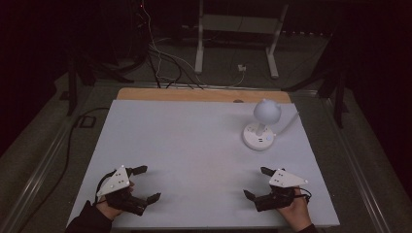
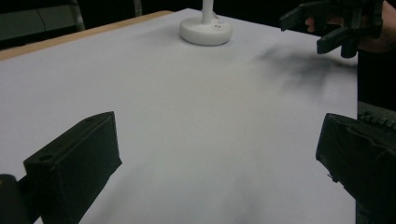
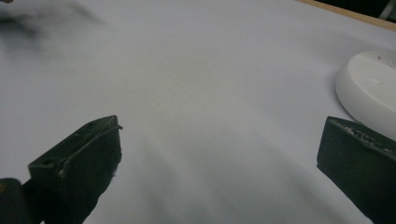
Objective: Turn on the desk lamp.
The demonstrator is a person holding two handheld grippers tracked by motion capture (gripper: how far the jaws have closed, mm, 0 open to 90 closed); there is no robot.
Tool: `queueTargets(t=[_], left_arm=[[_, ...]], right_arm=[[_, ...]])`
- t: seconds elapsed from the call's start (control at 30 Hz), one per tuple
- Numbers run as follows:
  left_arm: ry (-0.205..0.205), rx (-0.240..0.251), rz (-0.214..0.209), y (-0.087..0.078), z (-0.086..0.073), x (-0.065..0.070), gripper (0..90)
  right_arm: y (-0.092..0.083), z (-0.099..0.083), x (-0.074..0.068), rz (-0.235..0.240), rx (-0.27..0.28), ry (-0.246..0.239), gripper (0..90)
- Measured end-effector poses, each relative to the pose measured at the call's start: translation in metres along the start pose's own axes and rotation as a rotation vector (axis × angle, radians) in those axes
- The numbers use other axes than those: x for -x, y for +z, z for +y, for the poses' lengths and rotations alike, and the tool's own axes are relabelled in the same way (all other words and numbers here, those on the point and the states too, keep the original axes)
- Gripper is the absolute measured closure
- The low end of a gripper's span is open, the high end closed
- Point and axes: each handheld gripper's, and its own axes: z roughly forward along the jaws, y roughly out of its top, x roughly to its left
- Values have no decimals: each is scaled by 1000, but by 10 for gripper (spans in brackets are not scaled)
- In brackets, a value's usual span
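Lamp (image 1: 262, 127) is standing on the far right part of the white table (image 1: 184, 145). It is small and white, with a flat round base, a thin stem and a round head on top. Its long line is running straight up, from base to head. The head seems to be leaning a little toward the far side, but it is too blurry to be sure. A thin white cord is going off from it to the right.

Right gripper (image 1: 256, 182) is sitting near the person, at the near right, well apart from the lamp. Its jaws are standing wide apart with nothing between them. In the right gripper view the base (image 3: 373, 91) is showing just past the right jaw.

Left gripper (image 1: 145, 183) is waiting at the near left, jaws also wide apart and holding nothing.

I think the work is only starting, with both hands resting. Next, the right gripper is likely needing to go forward to the lamp and come in gently, so it is not tipping over.
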Motion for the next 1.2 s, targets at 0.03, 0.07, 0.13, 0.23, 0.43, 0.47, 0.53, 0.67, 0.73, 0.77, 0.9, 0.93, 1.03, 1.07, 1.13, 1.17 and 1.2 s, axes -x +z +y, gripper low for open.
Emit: queueTargets(t=[0.03, 0.07, 0.13, 0.23, 0.43, 0.47, 0.53, 0.67, 0.73, 0.77, 0.9, 0.93, 1.03, 1.07, 1.13, 1.17, 1.2], left_arm=[[0, -1, -1, 0, 0, 0, 1], [1, -2, -1, 0, 0, 0, 1], [3, -8, 1, 0, 0, 0, 1], [4, -6, 2, 1, 0, 0, 1], [-1, 1, 0, 0, 0, 0, 1], [1, 0, 0, 0, 0, 0, 1], [3, -2, 0, 0, 0, 0, 1], [4, -4, 0, 1, 0, 0, 1], [0, 0, -1, 1, 0, 0, 1], [-3, 3, -2, 1, 0, 0, 1], [3, -3, 2, 0, 0, 0, 1], [2, 2, 1, 0, 0, 0, 1], [4, -2, 3, 0, 0, 0, 1], [4, -3, 2, 1, 0, 0, 1], [3, 0, 0, 1, 0, 0, 1], [2, 1, 0, 0, 0, 0, 1], [5, -1, 1, 0, 0, 0, 1]], right_arm=[[0, 1, 0, 10, -3, 9, 0], [0, 1, 0, 10, -3, 9, 0], [0, 2, -1, 4, -7, 12, 0], [-2, 8, -5, -7, -6, 34, 0], [-8, 19, -9, -33, 26, 42, 0], [-8, 20, -9, -40, 26, 47, 0], [-9, 23, -9, -57, 31, 59, 0], [-10, 26, -7, -71, 43, 60, 0], [-11, 28, -6, -74, 53, 68, 0], [-12, 31, -6, -87, 65, 66, 0], [-12, 36, -5, -93, 70, 73, 0], [-12, 37, -5, -94, 76, 78, 0], [-11, 40, -4, -106, 89, 83, 0], [-11, 40, -4, -106, 89, 83, 0], [-11, 44, -3, -121, 99, 84, 0], [-11, 44, -3, -121, 99, 84, 0], [-11, 44, -2, -121, 99, 86, 0]])
